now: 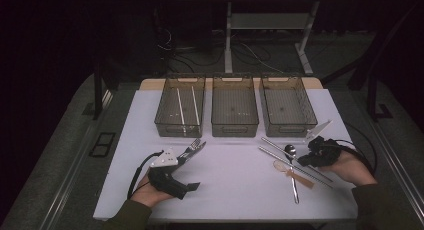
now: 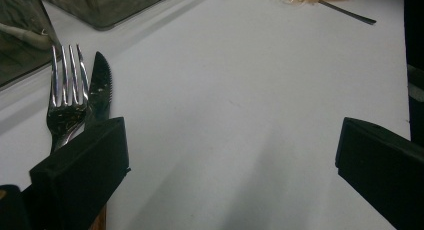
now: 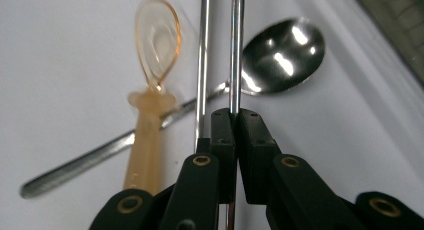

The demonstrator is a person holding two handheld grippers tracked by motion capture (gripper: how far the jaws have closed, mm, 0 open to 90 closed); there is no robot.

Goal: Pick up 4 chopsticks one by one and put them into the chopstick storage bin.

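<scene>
Right claw (image 3: 234, 121) clenched on one chopstick (image 3: 236, 50), low centre of its own view.
Lift it straight and slow: its twin (image 3: 202, 65) lies just beside, and both cross the steel spoon (image 3: 282, 55) next to the amber spoon (image 3: 155, 45), so a drag would scatter the lot. Keep it level, then head for the bin (image 1: 180, 106) at upper left, where two white sticks (image 1: 186, 105) already lie. Left claw (image 1: 194, 165) sits released, wide open, beside fork (image 2: 65, 95) and knife (image 2: 100, 85) on the table (image 1: 230, 180).

Thin metal chopstick (image 3: 236, 50), shiny, straight, lying flat on white table, just beside its twin, crossing spoon handle
</scene>
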